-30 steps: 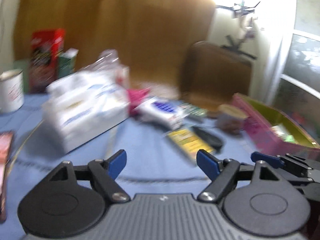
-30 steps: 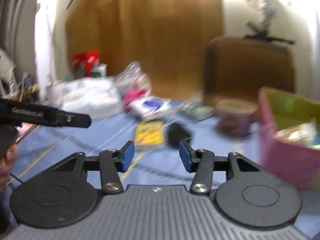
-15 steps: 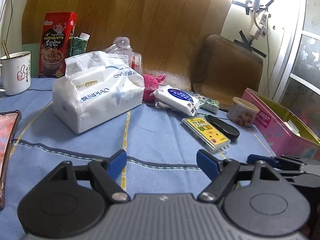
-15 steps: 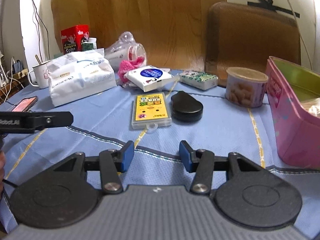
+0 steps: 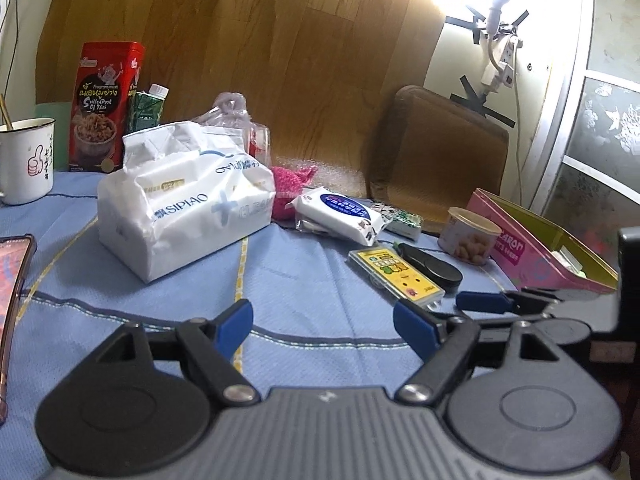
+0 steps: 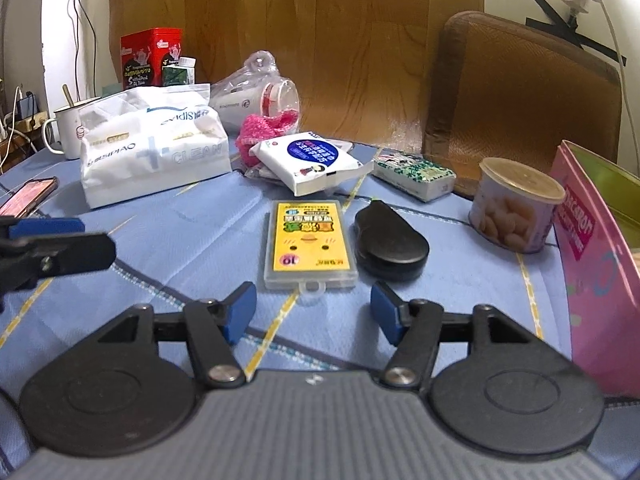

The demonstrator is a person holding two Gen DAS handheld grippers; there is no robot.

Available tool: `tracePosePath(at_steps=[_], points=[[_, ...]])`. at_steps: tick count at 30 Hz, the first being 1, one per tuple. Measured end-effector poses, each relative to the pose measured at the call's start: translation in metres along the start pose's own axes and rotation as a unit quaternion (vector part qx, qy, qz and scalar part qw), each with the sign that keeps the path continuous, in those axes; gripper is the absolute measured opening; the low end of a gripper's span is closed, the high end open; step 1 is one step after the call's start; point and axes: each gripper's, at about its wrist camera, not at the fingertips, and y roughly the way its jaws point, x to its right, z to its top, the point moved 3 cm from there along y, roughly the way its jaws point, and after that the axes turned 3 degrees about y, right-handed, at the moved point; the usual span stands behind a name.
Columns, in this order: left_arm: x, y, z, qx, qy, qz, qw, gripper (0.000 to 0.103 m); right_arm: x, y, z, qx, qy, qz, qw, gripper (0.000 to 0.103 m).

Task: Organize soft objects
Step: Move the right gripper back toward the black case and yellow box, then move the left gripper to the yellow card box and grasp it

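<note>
Worktop point(image 6: 192, 240): covered with a light blue woven cloth with dark and yellow stripes.
Tissue pack point(image 6: 154, 148): big, white, crinkly plastic, soft-sided, far left, standing on the cloth.
Wipes packet point(image 6: 310, 160): flat, white with a blue oval label, right of the tissue pack, tilted against the pink knit cloth point(image 6: 266, 128) behind it.
Small green-print packet point(image 6: 414, 172): further right, lying flat.
Yellow card case point(image 6: 310, 246): clear hard plastic, rectangular, directly ahead of the right gripper.
Black case point(image 6: 390, 242): smooth, rounded, just right of the card case.
Snack tub point(image 6: 516, 208): round, with a lid, near the pink box point(image 6: 592, 264) at the right edge.
Far left: enamel mug point(image 5: 24, 160), red tin point(image 5: 106, 106), phone point(image 5: 14, 276).
Right gripper point(image 6: 312, 312): low over the cloth, angled down, fingers point(image 6: 240, 310) apart after just widening, nothing between them.
Left gripper point(image 5: 322, 326): beside the right one, fingers point(image 5: 234, 324) spread wide, empty.
</note>
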Motion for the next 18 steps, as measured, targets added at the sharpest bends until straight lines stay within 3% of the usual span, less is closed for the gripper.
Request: tracePosePath(at_steps=[9,12,18], points=[[-0.009,0.001,0.001,-0.002,-0.029,-0.009,0.9995,0.080,-0.002,0.013,0.007,-0.008,-0.004,0.011,1.000,0.065],[-0.010,0.002,0.001,-0.004,-0.032,-0.009,0.9994,0.080,-0.004,0.014,0.007,-0.006,-0.007,0.020,1.000,0.058],[-0.009,0.003,0.001,-0.006,-0.030,-0.007,0.9995,0.080,-0.006,0.012,0.006,-0.004,-0.013,0.025,1.000,0.058]])
